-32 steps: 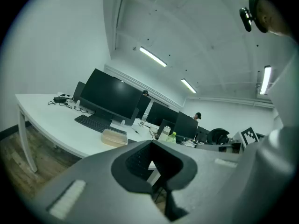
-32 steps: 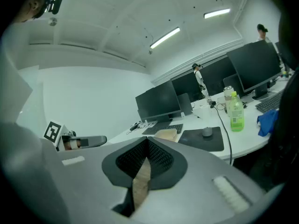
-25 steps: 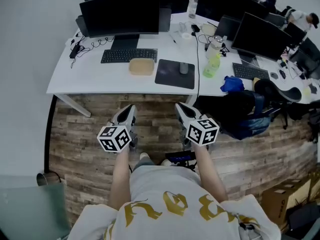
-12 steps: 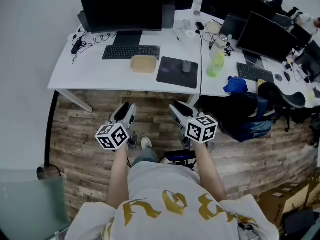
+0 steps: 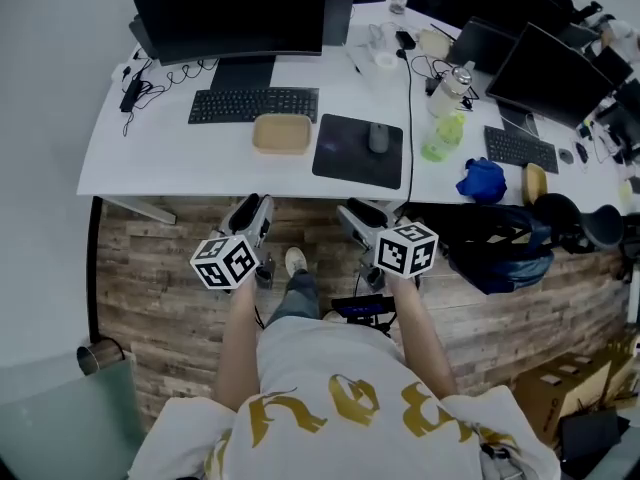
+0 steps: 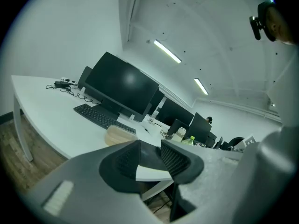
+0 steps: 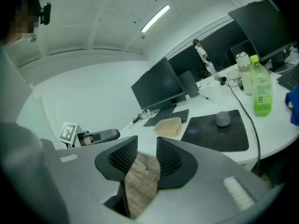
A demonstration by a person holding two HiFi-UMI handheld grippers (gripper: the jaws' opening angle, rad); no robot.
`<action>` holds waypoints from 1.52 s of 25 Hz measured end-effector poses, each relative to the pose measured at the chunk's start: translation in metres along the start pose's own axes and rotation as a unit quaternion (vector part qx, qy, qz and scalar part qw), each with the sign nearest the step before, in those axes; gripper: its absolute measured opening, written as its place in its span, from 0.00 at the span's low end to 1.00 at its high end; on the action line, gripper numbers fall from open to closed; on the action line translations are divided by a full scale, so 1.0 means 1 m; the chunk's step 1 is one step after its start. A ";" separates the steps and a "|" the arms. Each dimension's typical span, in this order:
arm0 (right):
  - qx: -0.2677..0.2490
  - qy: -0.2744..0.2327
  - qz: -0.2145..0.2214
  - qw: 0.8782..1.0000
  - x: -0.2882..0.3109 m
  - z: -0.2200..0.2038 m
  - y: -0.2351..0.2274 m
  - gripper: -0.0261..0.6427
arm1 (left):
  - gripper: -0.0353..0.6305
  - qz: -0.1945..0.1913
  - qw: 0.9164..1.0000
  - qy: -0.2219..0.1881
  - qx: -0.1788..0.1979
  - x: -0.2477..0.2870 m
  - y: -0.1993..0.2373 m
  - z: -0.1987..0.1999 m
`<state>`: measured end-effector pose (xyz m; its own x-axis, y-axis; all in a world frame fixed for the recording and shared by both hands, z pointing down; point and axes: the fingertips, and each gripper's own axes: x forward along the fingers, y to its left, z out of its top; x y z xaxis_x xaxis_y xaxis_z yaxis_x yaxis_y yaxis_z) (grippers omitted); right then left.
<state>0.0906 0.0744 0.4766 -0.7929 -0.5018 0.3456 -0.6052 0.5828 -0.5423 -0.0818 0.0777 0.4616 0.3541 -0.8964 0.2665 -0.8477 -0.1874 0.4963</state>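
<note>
Left tool: The left tool (image 6: 150,148) is held up in front of the person's body, jaws apart with nothing between them; only the tabletop's near edge shows through the gap.
Right tool: The right tool (image 7: 146,155) is level with it, jaws likewise spread and empty, with the wooden floor (image 5: 160,268) visible in the gap.
Position: In the head view both tools hover over the floor, just short of the white tabletop (image 5: 150,163) and touching nothing.
Nearest thing: A tan tray (image 5: 282,133) lies flat on the tabletop, ahead of the left tool and well apart from both.
Around it: The keyboard (image 5: 253,104) lies just behind the tray and a dark mouse pad (image 5: 350,158) just to its right, with a mouse (image 5: 378,139) on the pad.
Farther back: A dark monitor (image 5: 230,13) stands behind the keyboard.
To the right: A green bottle (image 5: 441,138) stands past the pad, and a blue cloth (image 5: 483,180) lies near it.
</note>
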 end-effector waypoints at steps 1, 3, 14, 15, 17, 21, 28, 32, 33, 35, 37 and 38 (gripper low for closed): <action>0.005 0.009 0.001 1.000 0.010 0.003 -0.006 0.28 | 0.24 -0.001 1.000 0.004 0.000 0.013 0.007 0.005; 0.012 0.029 0.003 1.000 0.033 0.010 -0.017 0.31 | 0.24 -0.003 1.000 0.014 0.001 0.038 0.023 0.016; 0.036 0.107 -0.014 0.994 0.140 0.035 -0.079 0.32 | 0.24 -0.010 0.998 0.061 -0.007 0.154 0.120 0.062; 0.036 0.114 -0.015 0.993 0.147 0.035 -0.083 0.32 | 0.24 -0.010 0.998 0.065 -0.004 0.161 0.127 0.064; 0.034 0.125 -0.020 0.991 0.158 0.036 -0.092 0.32 | 0.24 -0.013 0.997 0.073 0.001 0.175 0.139 0.065; 0.027 0.122 -0.032 0.992 0.168 0.047 -0.102 0.31 | 0.24 -0.019 0.996 0.084 -0.005 0.191 0.154 0.065; 0.035 0.124 -0.026 0.991 0.169 0.054 -0.108 0.31 | 0.24 -0.024 0.996 0.088 -0.009 0.201 0.156 0.065; 0.041 0.134 -0.011 0.990 0.176 0.050 -0.105 0.31 | 0.24 -0.022 0.996 0.090 -0.007 0.202 0.158 0.066; 0.041 0.137 -0.007 0.990 0.178 0.048 -0.104 0.31 | 0.24 -0.021 0.996 0.090 -0.008 0.203 0.159 0.066; 0.040 0.142 -0.002 0.989 0.181 0.044 -0.104 0.31 | 0.24 -0.019 0.996 0.091 -0.007 0.205 0.160 0.066; 0.040 0.143 0.000 0.989 0.183 0.042 -0.106 0.28 | 0.24 -0.016 0.996 0.092 -0.006 0.207 0.161 0.065; 0.040 0.142 0.000 0.989 0.184 0.042 -0.108 0.28 | 0.24 -0.014 0.995 0.094 -0.004 0.209 0.162 0.065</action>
<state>0.0132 -0.1071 0.5665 -0.7879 -0.2944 0.5408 -0.6063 0.5245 -0.5978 -0.1707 -0.1657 0.5443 0.4462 -0.7997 0.4017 -0.8331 -0.2072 0.5129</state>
